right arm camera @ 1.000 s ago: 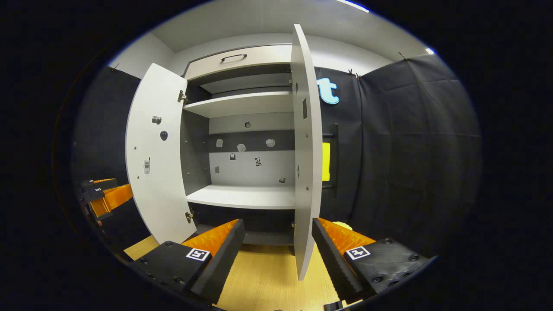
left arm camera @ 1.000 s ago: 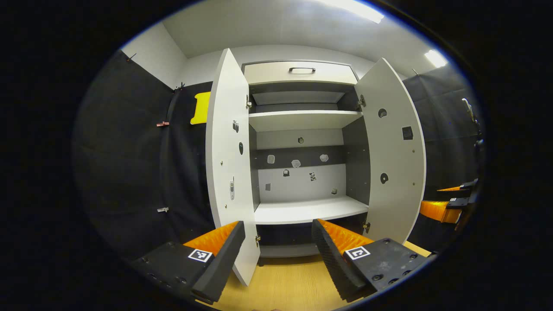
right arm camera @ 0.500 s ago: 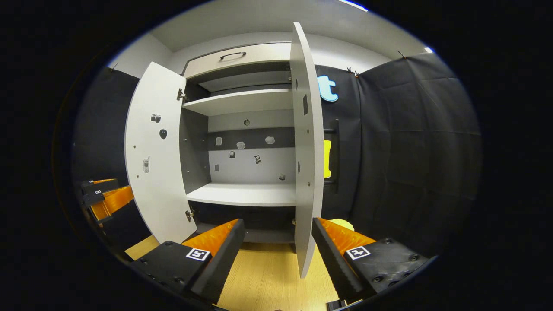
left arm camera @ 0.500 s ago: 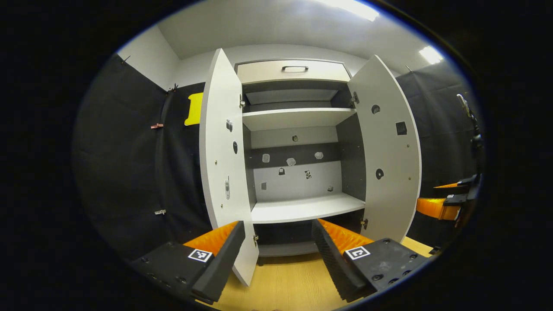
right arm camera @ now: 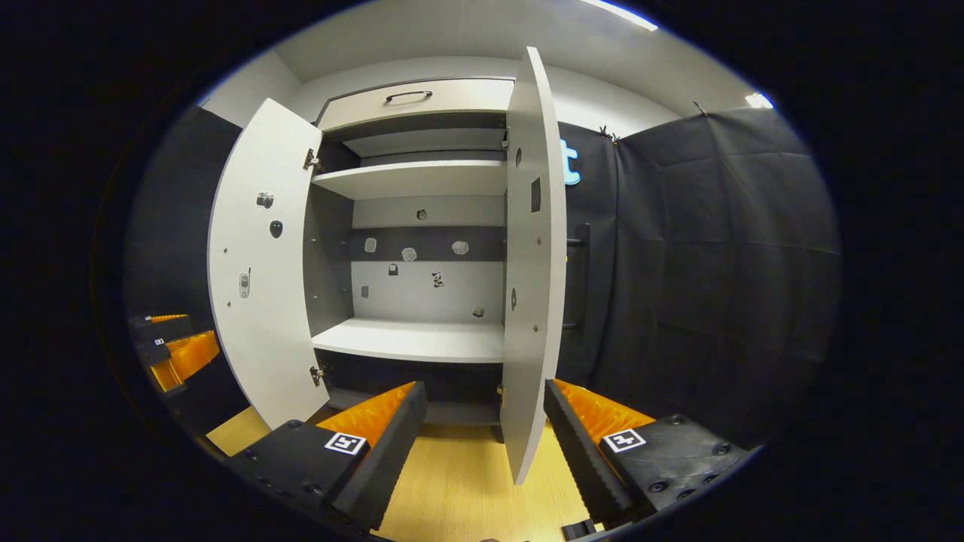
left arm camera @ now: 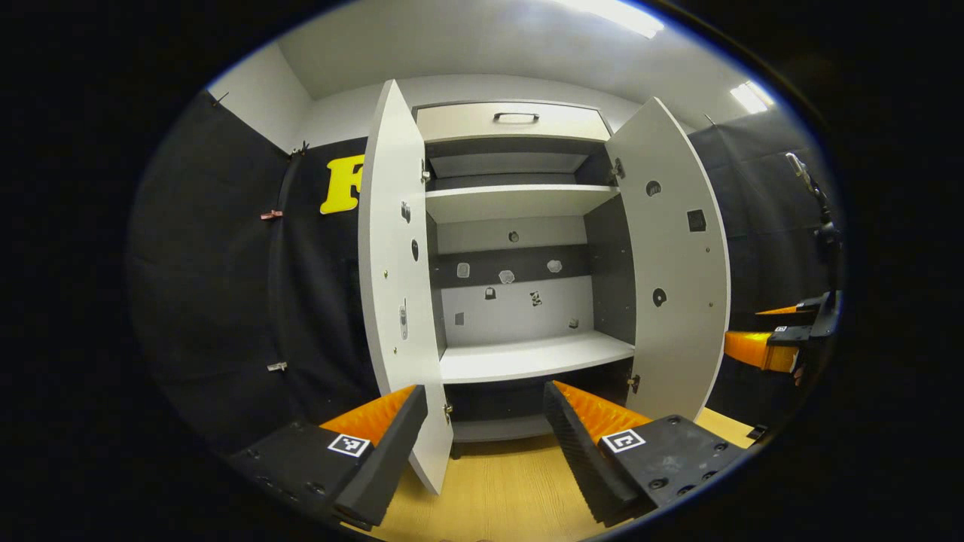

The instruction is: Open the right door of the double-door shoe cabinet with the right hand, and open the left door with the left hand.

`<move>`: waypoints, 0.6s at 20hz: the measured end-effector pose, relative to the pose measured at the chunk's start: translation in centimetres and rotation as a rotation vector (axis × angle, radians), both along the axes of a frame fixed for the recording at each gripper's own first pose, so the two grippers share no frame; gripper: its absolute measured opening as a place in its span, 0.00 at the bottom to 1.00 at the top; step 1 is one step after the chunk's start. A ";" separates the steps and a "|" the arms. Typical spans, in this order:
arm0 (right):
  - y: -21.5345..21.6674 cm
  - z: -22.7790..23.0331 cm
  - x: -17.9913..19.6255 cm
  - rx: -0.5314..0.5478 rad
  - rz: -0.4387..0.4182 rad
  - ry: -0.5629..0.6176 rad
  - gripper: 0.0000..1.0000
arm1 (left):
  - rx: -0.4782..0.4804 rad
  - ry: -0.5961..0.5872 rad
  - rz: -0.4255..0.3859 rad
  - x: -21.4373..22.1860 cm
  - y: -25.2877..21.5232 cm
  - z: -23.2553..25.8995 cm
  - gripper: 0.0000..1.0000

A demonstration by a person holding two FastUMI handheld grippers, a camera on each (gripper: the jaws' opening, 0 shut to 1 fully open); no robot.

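The white shoe cabinet (left arm camera: 520, 203) stands with both doors swung wide. In the left gripper view, the left door (left arm camera: 395, 286) is nearly edge-on. Its lower corner hangs between the fingers of my left gripper (left arm camera: 486, 444), close beside the left finger (left arm camera: 376, 444). The jaws stand open and apart from the door. In the right gripper view, the right door (right arm camera: 535, 286) is edge-on, and its bottom edge hangs between the open fingers of my right gripper (right arm camera: 486, 444). The left door (right arm camera: 256, 278) faces me, with the left gripper (right arm camera: 169, 350) beyond it. The right gripper (left arm camera: 776, 342) sits past the right door (left arm camera: 674, 263).
A closed drawer with a dark handle (left arm camera: 516, 120) tops the cabinet. Inside are an upper shelf (left arm camera: 520, 202) and a lower shelf (left arm camera: 527, 357), with small stickers on the back panel. Light wooden floor (left arm camera: 504, 489) lies below. Black cloth walls close in on both sides.
Both views have shifted slightly sideways. The doors remain wide open and both grippers stay open around the door edges.
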State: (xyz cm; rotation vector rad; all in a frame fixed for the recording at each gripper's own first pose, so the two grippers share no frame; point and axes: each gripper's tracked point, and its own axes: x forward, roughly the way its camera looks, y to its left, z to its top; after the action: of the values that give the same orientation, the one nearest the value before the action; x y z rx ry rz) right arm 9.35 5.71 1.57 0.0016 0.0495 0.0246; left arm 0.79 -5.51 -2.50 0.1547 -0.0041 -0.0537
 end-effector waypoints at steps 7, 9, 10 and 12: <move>-0.7 0.1 -0.7 -0.023 -0.131 -0.005 0.98 | -0.037 0.058 -0.103 -0.3 0.8 -2.2 0.96; -0.8 0.5 -0.8 -0.023 -0.157 -0.016 0.98 | -0.034 0.051 -0.123 -0.4 1.4 -2.0 0.96; -0.7 0.7 -0.9 -0.016 -0.161 -0.021 0.98 | -0.029 0.046 -0.128 -0.5 1.7 -1.9 0.96; -0.5 0.9 -1.1 -0.014 -0.164 -0.029 0.98 | -0.031 0.052 -0.130 -0.3 2.5 -2.1 0.96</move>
State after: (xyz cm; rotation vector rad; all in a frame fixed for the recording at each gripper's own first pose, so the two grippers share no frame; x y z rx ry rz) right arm 8.23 5.25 2.50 -0.0082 0.0200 -0.1396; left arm 0.49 -3.01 -4.64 0.1218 0.0366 -0.1873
